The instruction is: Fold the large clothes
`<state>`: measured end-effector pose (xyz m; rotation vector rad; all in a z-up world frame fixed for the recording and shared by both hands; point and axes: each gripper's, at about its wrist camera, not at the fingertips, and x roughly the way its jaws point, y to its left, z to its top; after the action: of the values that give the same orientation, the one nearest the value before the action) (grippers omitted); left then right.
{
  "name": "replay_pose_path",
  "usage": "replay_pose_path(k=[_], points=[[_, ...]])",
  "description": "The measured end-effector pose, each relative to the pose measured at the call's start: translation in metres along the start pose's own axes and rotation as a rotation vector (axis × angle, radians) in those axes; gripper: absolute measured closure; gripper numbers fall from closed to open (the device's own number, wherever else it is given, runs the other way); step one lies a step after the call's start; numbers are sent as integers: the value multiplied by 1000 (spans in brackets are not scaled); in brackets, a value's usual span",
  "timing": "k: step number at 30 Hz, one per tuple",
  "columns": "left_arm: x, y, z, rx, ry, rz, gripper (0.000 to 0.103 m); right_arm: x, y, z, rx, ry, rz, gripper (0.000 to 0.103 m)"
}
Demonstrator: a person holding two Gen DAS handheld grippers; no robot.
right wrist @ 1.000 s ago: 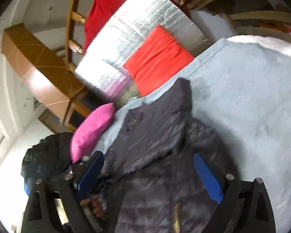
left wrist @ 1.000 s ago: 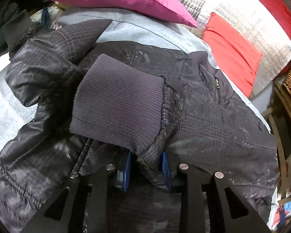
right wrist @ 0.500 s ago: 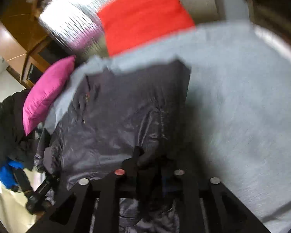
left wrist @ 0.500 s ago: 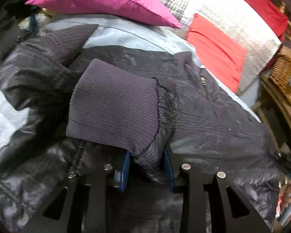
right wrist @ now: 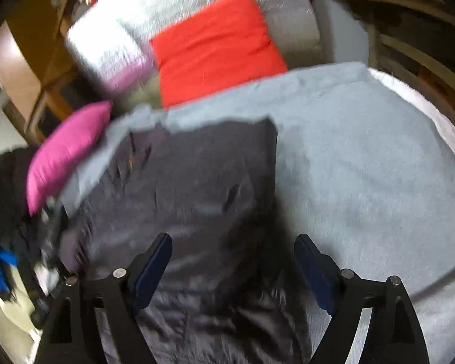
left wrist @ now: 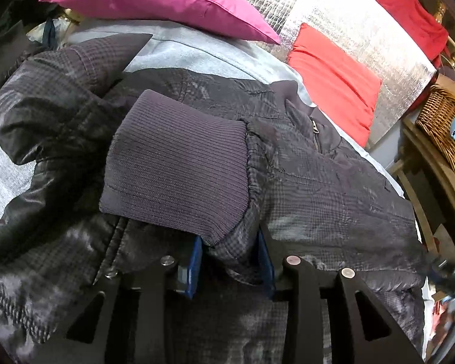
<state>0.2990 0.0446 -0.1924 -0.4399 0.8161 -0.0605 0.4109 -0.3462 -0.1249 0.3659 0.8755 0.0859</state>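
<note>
A dark checked padded jacket lies spread on a light grey blanket. My left gripper is shut on the sleeve just behind its ribbed knit cuff, and the cuff lies folded over the jacket's front. In the blurred right wrist view the jacket stretches away from me on the blanket. My right gripper hovers over the near part of the jacket. Its jaws are opening wide, with fabric below them, and the blue pads touch nothing.
A pink pillow lies at the blanket's far end, and a red cushion leans against a silver quilted panel. A wicker basket and wooden furniture stand to the right. Bare blanket lies right of the jacket.
The right gripper went from open to shut on the jacket's near edge, then opened again and let it go while swinging sideways. The left gripper kept hold of the sleeve.
</note>
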Motion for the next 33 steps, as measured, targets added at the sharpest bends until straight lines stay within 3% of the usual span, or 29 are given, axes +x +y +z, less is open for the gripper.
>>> replay_pose_path(k=[1, 2, 4, 6, 9, 10, 11, 13, 19, 21, 24, 29, 33], points=[[0, 1, 0, -2, 0, -6, 66, 9, 3, -4, -23, 37, -31, 37], [-1, 2, 0, -4, 0, -12, 65, 21, 6, -10, -70, 91, -66, 67], [-1, 1, -1, 0, -1, -26, 61, 23, 7, -16, -119, 91, -94, 73], [-1, -1, -1, 12, -3, -18, 60, 19, 4, -13, -115, 62, -131, 74], [-1, -2, -2, 12, -4, -16, 60, 21, -5, -17, -77, 78, -68, 67], [0, -2, -2, 10, -5, -17, 60, 17, -11, -14, -46, 76, -38, 61], [0, -2, -2, 10, -7, -16, 60, 13, -16, -11, -13, 73, -19, 39], [0, -3, -2, 14, -9, -15, 60, -1, -30, -2, 87, 4, 17, 30], [1, -5, -2, 18, -9, -14, 60, 35, -27, 36, 123, -7, -2, 30], [2, -6, -2, 24, -9, -12, 57, 54, -23, 43, 92, 43, -5, 82], [2, -6, -2, 27, -9, -12, 57, 69, -11, 42, -12, 76, -121, 83], [3, -6, -2, 28, -10, -12, 57, 29, 4, 34, -5, -43, -231, 71], [4, -8, -2, 33, -10, -11, 57, -10, 29, 12, -32, -74, -139, 71]])
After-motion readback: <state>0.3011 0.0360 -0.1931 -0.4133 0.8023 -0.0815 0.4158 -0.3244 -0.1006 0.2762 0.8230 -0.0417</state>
